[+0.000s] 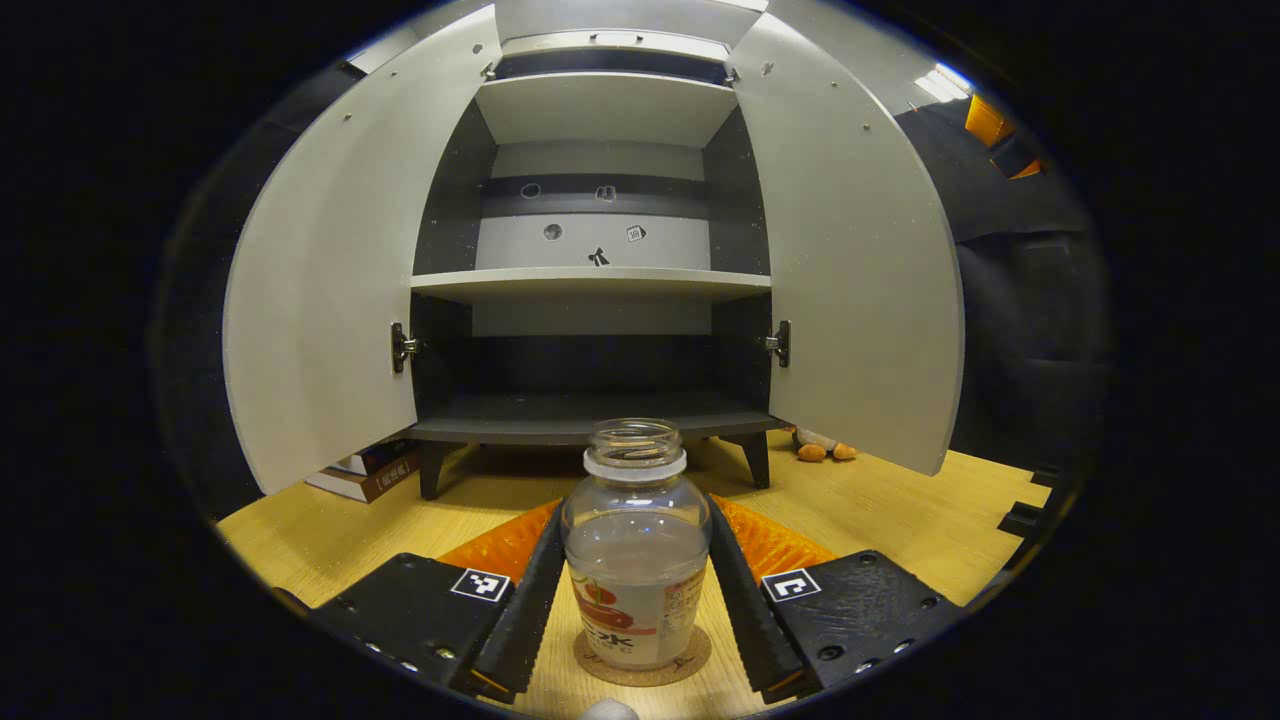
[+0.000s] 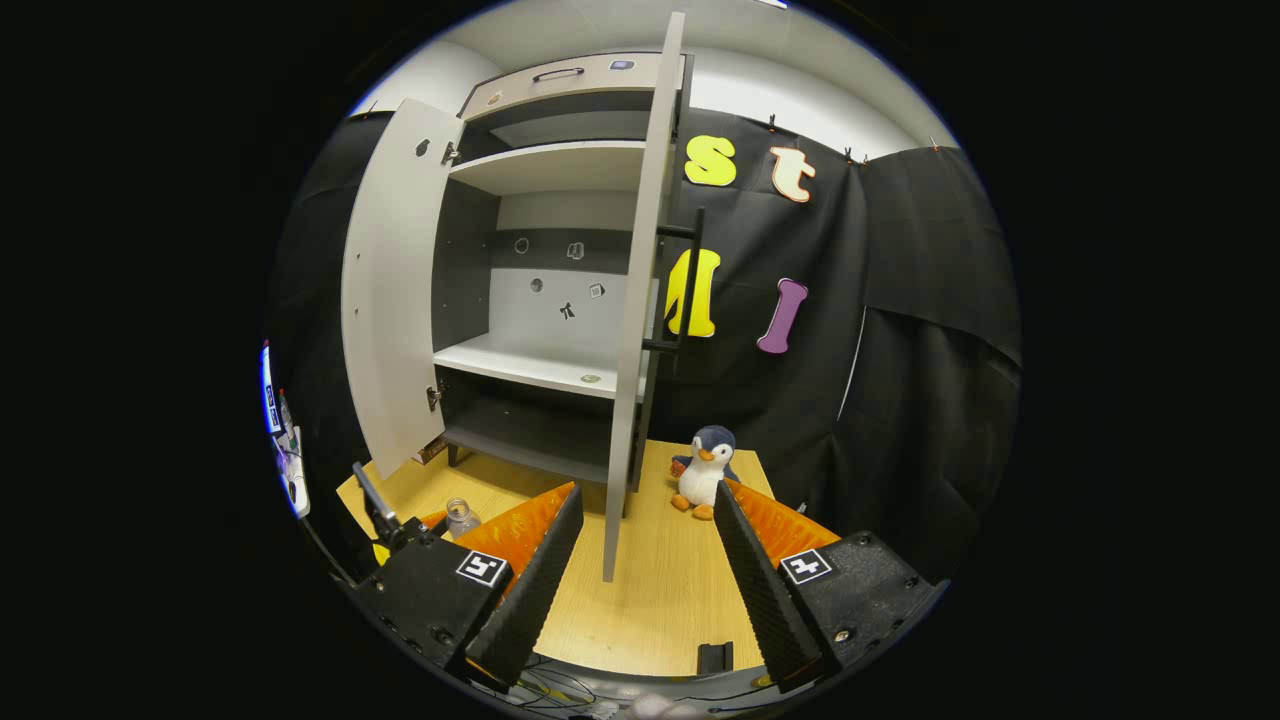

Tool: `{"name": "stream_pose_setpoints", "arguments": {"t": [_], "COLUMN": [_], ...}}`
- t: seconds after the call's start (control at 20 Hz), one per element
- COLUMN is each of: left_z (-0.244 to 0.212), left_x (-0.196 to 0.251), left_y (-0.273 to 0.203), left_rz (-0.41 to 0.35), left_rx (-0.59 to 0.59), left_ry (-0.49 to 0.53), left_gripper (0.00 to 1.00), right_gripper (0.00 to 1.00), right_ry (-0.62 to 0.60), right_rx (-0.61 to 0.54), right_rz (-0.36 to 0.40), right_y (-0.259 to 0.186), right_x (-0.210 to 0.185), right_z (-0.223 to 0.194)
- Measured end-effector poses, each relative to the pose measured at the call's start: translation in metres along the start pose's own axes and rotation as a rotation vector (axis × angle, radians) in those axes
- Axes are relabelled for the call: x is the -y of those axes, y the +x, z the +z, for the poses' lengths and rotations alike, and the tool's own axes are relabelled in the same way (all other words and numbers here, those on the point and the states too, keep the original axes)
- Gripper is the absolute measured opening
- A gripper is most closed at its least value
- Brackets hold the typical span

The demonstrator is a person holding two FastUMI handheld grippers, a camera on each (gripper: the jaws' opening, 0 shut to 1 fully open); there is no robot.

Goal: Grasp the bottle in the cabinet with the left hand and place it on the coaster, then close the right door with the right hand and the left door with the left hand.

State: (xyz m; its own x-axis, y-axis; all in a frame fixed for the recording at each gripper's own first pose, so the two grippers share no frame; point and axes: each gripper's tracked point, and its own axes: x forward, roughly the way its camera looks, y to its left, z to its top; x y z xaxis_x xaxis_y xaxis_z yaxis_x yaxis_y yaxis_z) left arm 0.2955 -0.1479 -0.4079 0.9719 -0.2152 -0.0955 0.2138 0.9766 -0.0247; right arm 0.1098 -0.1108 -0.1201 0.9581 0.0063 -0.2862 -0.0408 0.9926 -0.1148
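On the round cork coaster (image 1: 643, 660) we see the bottle (image 1: 636, 545) standing upright — clear, ribbed-necked, capless, between the left gripper (image 1: 634, 600) and its ridged black fingers (image 1: 528, 600), which flank the glass; we cannot tell whether they press it. The right gripper (image 2: 640, 560) is spread wide, holding nothing, before the edge-on right door (image 2: 640, 300). Both matte grey doors stand open — the left door (image 1: 330, 290) too — over the pale wood-grain table (image 1: 900, 520). A plush penguin (image 2: 703, 470) sits by the cabinet (image 1: 600, 290).
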Motion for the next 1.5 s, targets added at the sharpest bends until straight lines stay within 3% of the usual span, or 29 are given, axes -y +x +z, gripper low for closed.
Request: {"name": "stream_pose_setpoints", "arguments": {"t": [0.15, 0.25, 0.35, 0.45, 1.0, 1.3, 1.5], "left_z": [0.001, 0.013, 0.018, 0.033, 0.226, 0.31, 0.324], "left_x": [0.003, 0.006, 0.001, -0.009, -0.035, -0.099, -0.133], "left_y": [0.002, 0.0, -0.001, -0.003, -0.039, -0.089, -0.138], "left_rz": [-0.018, -0.029, -0.014, 0.019, 0.0, 0.14, 0.189], "left_rx": [-0.018, 0.004, -0.003, -0.003, 0.116, 0.152, 0.138], "left_ry": [-0.008, -0.007, 0.019, 0.037, -0.001, 0.018, 0.006], "left_gripper": [0.78, 0.85, 0.96, 0.96, 0.96, 0.96, 0.95], "right_gripper": [0.82, 0.82, 0.82, 0.81, 0.82, 0.82, 0.82], "right_ry": [0.012, 0.014, 0.022, 0.033, 0.109, 0.124, 0.125], "right_rx": [-0.002, 0.003, 0.005, 0.019, 0.198, 0.259, 0.263], "right_rz": [-0.001, -0.006, -0.006, -0.005, -0.038, -0.041, -0.036], "right_y": [0.001, 0.0, -0.001, -0.005, -0.034, -0.05, -0.06], "right_x": [0.0, 0.002, 0.001, 0.0, 0.001, -0.014, -0.031], "right_z": [0.0, 0.002, 0.001, 0.006, 0.066, 0.081, 0.078]}}
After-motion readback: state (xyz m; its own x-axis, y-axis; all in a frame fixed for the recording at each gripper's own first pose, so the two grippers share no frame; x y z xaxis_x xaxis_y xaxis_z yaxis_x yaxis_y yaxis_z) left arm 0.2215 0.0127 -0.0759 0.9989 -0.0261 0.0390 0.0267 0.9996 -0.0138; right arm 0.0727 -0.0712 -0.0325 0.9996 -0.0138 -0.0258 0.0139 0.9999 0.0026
